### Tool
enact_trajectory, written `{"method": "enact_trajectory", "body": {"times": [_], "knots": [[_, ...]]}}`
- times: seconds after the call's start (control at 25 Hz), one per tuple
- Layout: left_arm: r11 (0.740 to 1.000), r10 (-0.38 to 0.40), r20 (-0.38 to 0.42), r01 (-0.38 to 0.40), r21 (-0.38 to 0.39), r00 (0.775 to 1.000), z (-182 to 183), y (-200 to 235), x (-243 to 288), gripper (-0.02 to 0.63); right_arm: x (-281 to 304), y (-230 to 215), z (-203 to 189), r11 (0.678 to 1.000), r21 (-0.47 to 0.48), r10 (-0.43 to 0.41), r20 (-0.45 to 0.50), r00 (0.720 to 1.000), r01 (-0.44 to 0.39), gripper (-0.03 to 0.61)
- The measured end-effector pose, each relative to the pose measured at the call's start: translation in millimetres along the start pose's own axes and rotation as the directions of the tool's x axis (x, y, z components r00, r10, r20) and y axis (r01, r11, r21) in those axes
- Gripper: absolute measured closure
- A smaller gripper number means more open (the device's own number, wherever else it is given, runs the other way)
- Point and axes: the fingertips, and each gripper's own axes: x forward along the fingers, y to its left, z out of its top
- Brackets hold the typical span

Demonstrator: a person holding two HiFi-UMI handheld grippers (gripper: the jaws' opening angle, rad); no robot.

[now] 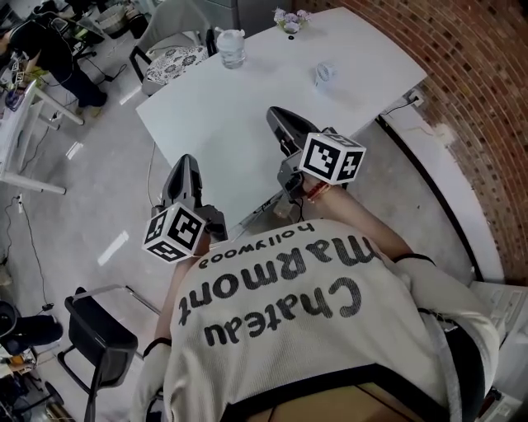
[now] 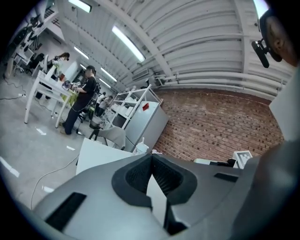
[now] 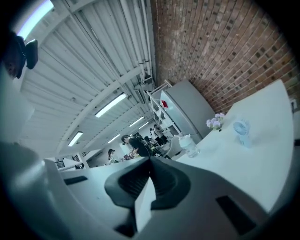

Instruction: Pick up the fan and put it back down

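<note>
A small pale blue hand fan stands on the white table toward its far right side. In the right gripper view the fan is well ahead and to the right. My right gripper hovers over the table's near part, jaws shut, nothing between them. My left gripper is off the table's near left edge, over the floor. Its jaws meet at the tips and hold nothing. Both grippers are far from the fan.
A clear water bottle and a little pot of flowers stand at the table's far edge. A cushioned chair sits behind the table, a black chair at my near left. A brick wall runs along the right.
</note>
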Motion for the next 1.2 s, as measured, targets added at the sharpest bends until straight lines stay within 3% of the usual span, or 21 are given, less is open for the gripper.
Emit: {"method": "enact_trajectory", "body": {"times": [0.52,1.2], "knots": [[0.998,0.054,0.002,-0.054,-0.04,0.999,-38.9,-60.4,-24.5,0.612,-63.5,-22.0,5.5,0.999,-0.049,0.013,-0.079,0.997,-0.017,0.575],[0.994,0.1,0.004,-0.1,-0.042,0.995,-77.6,-99.8,-63.4,0.612,-128.0,-44.0,-6.9,0.999,-0.044,0.004,-0.114,0.993,-0.009,0.575]]}}
